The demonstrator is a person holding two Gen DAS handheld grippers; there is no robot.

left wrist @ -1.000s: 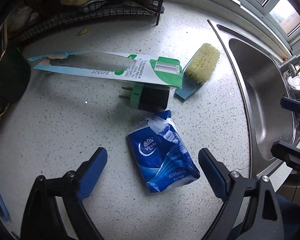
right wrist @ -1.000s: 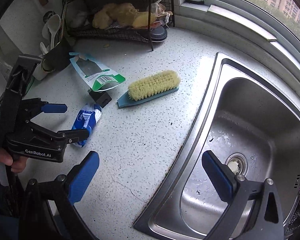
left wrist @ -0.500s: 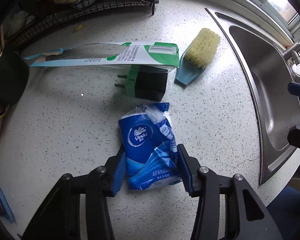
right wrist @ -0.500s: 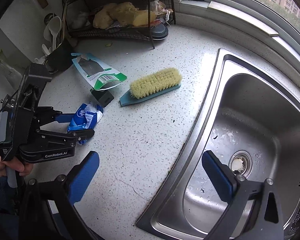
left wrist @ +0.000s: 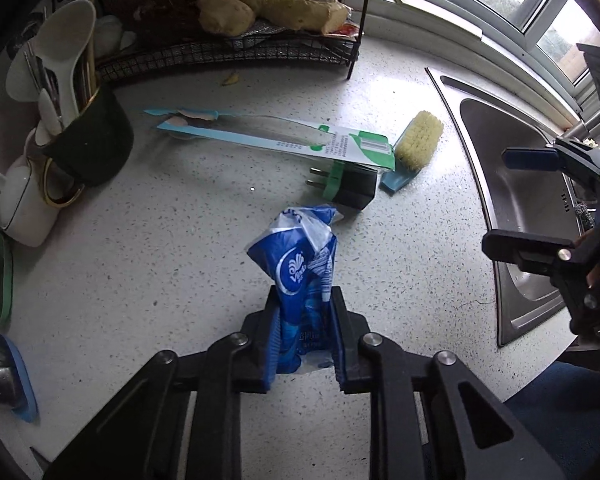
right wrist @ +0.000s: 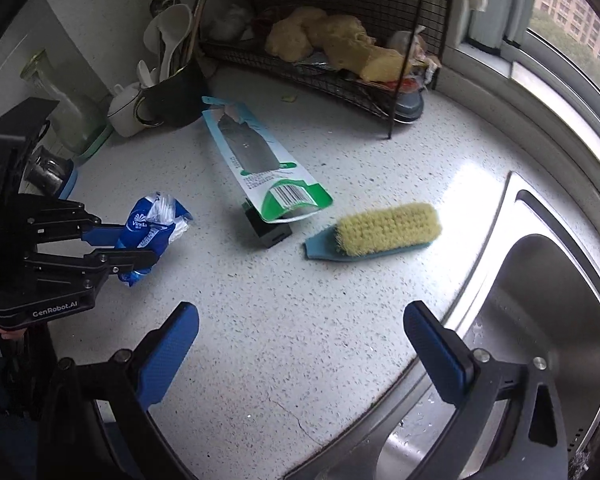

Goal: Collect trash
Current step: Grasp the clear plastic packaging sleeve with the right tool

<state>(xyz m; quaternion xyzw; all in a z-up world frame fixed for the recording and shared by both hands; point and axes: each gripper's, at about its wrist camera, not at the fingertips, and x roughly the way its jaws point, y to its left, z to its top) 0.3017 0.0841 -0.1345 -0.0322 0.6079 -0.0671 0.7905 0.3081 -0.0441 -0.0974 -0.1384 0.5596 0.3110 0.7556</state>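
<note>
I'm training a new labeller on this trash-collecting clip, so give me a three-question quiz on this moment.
1. True or false: the left gripper is clamped on the blue tissue packet.
2. What rests on top of the black plug adapter?
A. the scrub brush
B. the green-and-white blister card
C. a spoon
3. Fill in: the right gripper is ____, with nothing between its fingers.

Key:
1. True. Its jaws have just been closing and now pinch the packet.
2. B. One end of the card lies over the adapter; the brush lies beside it on the counter.
3. Open.
</note>
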